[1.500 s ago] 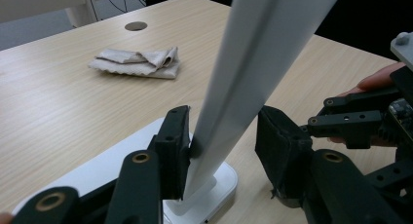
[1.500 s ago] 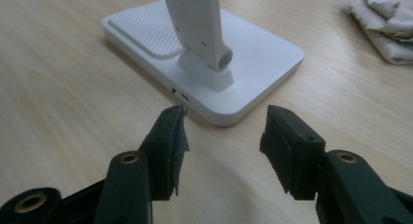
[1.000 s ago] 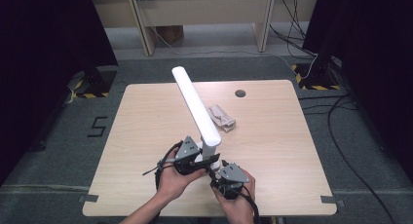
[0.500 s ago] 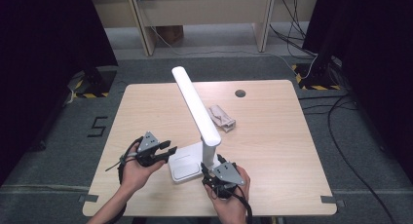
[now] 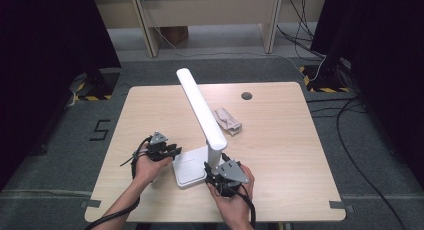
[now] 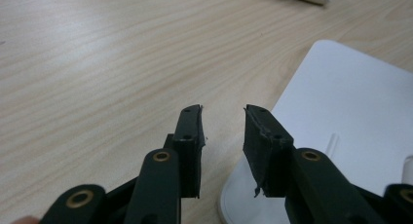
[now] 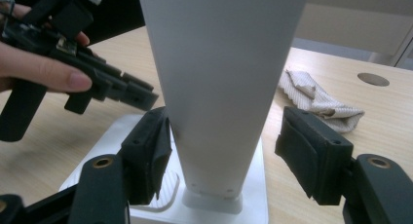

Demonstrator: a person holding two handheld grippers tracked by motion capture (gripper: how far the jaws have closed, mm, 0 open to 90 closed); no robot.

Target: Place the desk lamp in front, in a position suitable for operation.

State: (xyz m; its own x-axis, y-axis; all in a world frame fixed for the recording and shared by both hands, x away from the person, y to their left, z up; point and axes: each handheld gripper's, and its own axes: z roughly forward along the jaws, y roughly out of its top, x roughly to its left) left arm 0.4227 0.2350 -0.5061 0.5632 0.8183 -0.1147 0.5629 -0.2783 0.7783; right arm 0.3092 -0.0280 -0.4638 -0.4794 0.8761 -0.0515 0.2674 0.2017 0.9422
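Pale woodgrain table (image 5: 280, 155) (slab-based white lamp (image 5: 202, 115))

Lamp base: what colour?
White, like its arm; the lamp base shows best in the high view, on the pale wood table.

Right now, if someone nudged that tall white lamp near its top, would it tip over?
Probably it would rock rather than fall. The lamp leans far out from its post, so it looks top-heavy, but its flat square base sits wide on the table. It looks rigid, smooth plastic, so likely somewhat slippery to hold.
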